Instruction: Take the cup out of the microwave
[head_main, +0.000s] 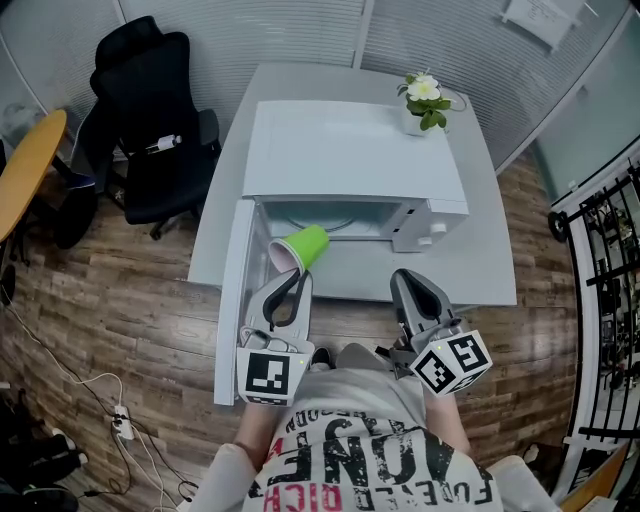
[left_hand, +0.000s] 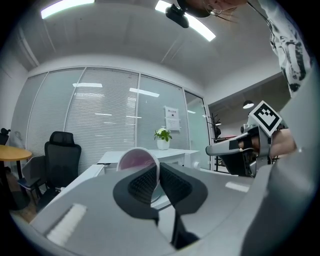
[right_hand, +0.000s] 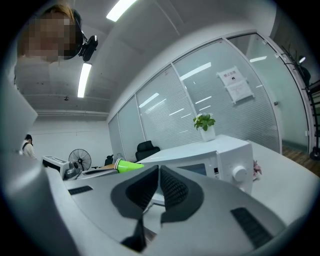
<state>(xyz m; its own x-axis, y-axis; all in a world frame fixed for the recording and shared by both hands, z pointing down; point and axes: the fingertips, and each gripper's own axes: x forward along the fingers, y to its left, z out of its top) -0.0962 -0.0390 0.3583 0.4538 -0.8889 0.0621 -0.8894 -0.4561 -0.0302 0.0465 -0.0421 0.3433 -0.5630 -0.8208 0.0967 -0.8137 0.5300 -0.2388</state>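
A green cup (head_main: 303, 247) with a pale pink inside lies tilted in the air in front of the open white microwave (head_main: 350, 160), its mouth toward me. My left gripper (head_main: 297, 276) is shut on the cup's rim. In the left gripper view the rim (left_hand: 138, 161) sits pinched between the black pads (left_hand: 141, 182). My right gripper (head_main: 405, 279) is level with it at the right, shut with nothing in it. In the right gripper view the closed jaws point at the microwave (right_hand: 220, 155), and the cup (right_hand: 128, 165) shows at the left.
The microwave door (head_main: 235, 300) hangs open to the left, beside my left gripper. A potted plant (head_main: 424, 100) stands on the microwave's top. The white table (head_main: 480, 260) bears the microwave. A black office chair (head_main: 150, 130) and floor cables (head_main: 120, 420) are at the left.
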